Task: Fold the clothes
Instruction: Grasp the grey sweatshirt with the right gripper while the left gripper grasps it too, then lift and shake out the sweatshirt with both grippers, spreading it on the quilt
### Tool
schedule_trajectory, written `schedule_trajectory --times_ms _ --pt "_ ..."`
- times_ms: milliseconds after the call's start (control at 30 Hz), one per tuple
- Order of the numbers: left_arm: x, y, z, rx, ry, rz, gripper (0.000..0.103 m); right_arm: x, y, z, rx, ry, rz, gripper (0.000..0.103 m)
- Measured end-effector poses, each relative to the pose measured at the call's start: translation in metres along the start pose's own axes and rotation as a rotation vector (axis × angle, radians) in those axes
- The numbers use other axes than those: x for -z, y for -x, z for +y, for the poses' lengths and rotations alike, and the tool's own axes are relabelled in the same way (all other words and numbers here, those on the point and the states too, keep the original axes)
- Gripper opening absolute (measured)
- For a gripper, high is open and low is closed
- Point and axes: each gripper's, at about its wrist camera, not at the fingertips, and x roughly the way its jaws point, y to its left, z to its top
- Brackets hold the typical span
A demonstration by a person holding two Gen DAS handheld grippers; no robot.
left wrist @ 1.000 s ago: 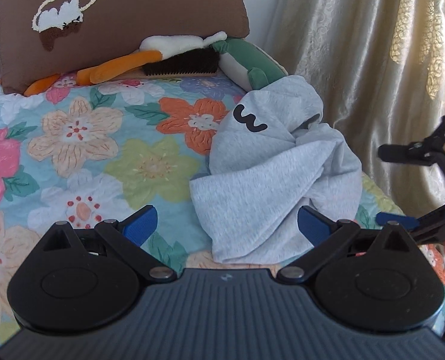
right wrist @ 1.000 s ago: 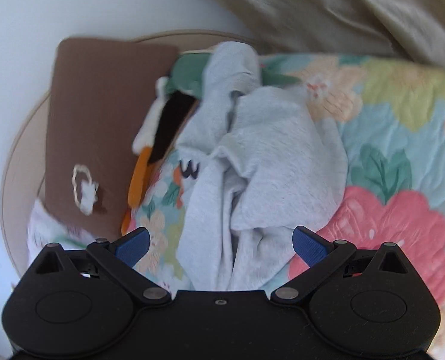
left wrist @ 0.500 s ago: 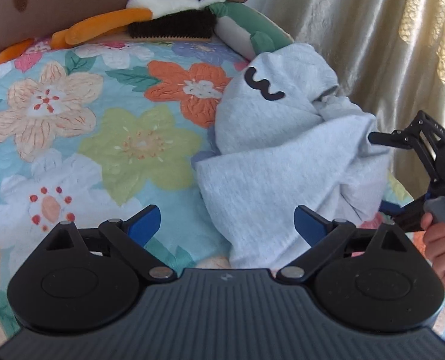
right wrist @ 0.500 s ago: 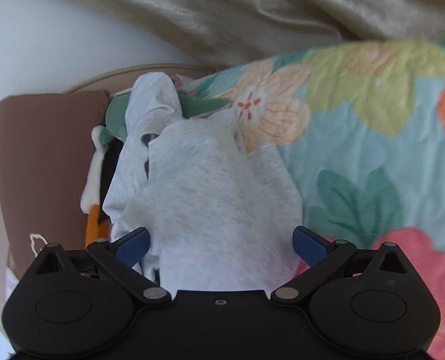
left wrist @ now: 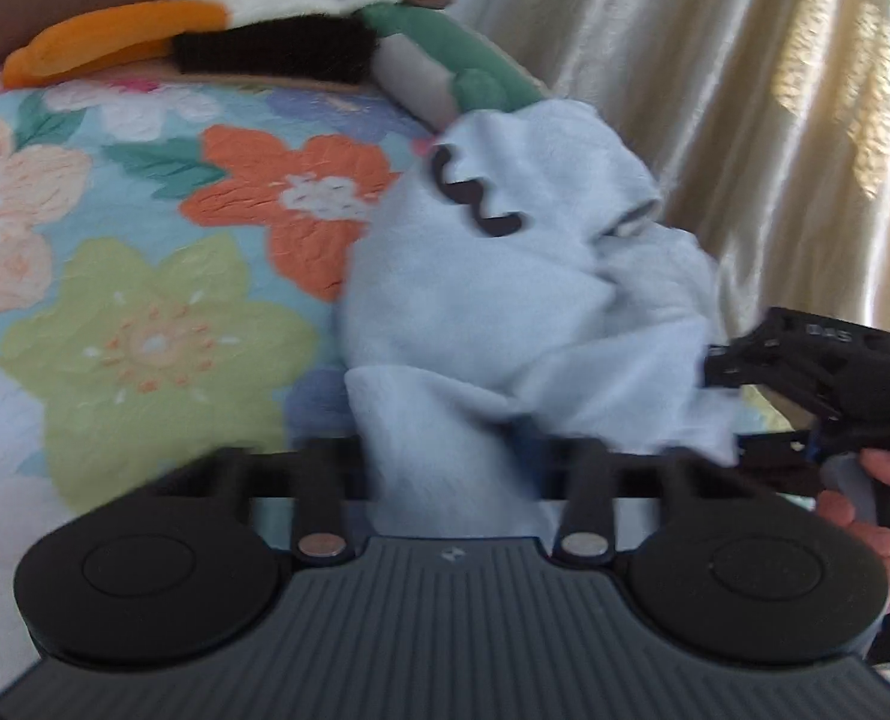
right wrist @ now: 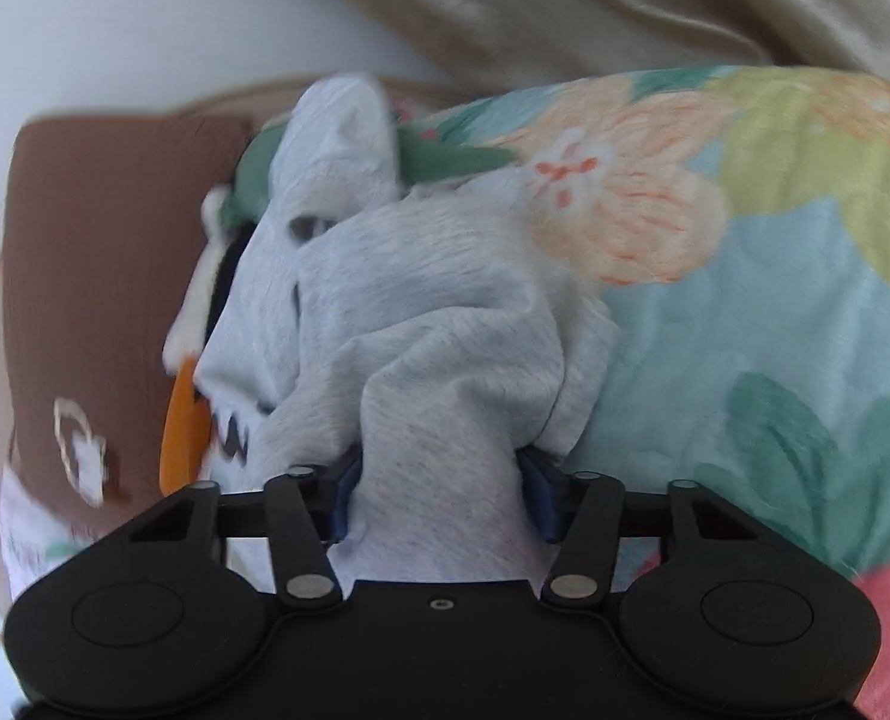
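Note:
A crumpled light grey garment (left wrist: 505, 312) with a black squiggle print lies on the floral quilt (left wrist: 145, 276) near the bed's right edge. My left gripper (left wrist: 454, 474) is shut on a fold of its near edge; the frame is blurred there. My right gripper (right wrist: 439, 495) is shut on a bunched fold of the same garment (right wrist: 421, 324), the blue pads (right wrist: 538, 492) pressing the cloth from both sides. In the left wrist view the right gripper (left wrist: 769, 414) bites the garment's right side, with a hand on its handle.
A plush toy (left wrist: 277, 42) in orange, white, black and green lies at the head of the bed against a brown pillow (right wrist: 97, 276). A beige curtain (left wrist: 715, 120) hangs along the bed's right side. The quilt (right wrist: 775, 300) spreads out on both sides.
Both grippers moved in onto the garment and closed on it; half a second ago both were open. The cloth has bunched up between the jaws.

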Motion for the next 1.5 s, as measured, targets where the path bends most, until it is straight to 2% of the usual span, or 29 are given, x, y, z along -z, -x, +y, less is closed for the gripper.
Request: schedule_trajectory --times_ms 67,100,267,367,500,600,667,767,833,1000,1133,1267,1367,1500 --pt "0.008 0.006 -0.023 -0.068 -0.138 -0.021 0.014 0.004 -0.013 0.002 -0.104 0.001 0.118 0.045" --pt "0.011 0.010 -0.028 -0.085 -0.170 -0.016 0.012 0.008 -0.017 0.004 -0.116 -0.004 0.146 0.045" --pt "0.009 0.040 -0.007 -0.075 -0.116 0.032 0.009 0.029 -0.025 0.034 -0.175 0.082 0.218 0.041" --pt "0.003 0.085 0.004 -0.142 -0.173 0.038 0.009 0.052 -0.035 0.061 -0.247 0.108 0.312 0.040" --pt "0.001 0.163 0.029 -0.236 -0.186 0.062 0.009 0.105 -0.043 0.103 -0.373 0.189 0.430 0.038" --pt "0.020 0.224 0.028 -0.360 -0.182 0.047 0.008 0.159 -0.052 0.130 -0.398 0.287 0.460 0.037" --pt "0.039 0.260 0.028 -0.360 -0.143 0.036 0.005 0.197 -0.055 0.154 -0.414 0.384 0.506 0.037" --pt "0.065 0.294 0.040 -0.435 -0.083 0.029 0.005 0.246 -0.050 0.183 -0.446 0.498 0.596 0.037" --pt "0.076 0.305 0.048 -0.428 -0.027 0.015 0.005 0.268 -0.043 0.191 -0.432 0.555 0.633 0.036" --pt "0.103 0.333 0.067 -0.408 0.114 -0.019 0.005 0.298 -0.015 0.213 -0.379 0.635 0.634 0.036" --pt "0.120 0.354 0.083 -0.393 0.219 -0.046 0.004 0.315 -0.004 0.240 -0.353 0.732 0.594 0.035" --pt "0.109 0.366 0.091 -0.389 0.181 -0.090 0.004 0.319 0.003 0.247 -0.338 0.764 0.555 0.032" --pt "0.098 0.382 0.098 -0.381 0.158 -0.144 0.004 0.320 0.012 0.267 -0.333 0.826 0.501 0.030" --pt "0.077 0.419 0.098 -0.428 0.091 -0.256 0.004 0.327 0.027 0.312 -0.405 0.919 0.400 0.029"
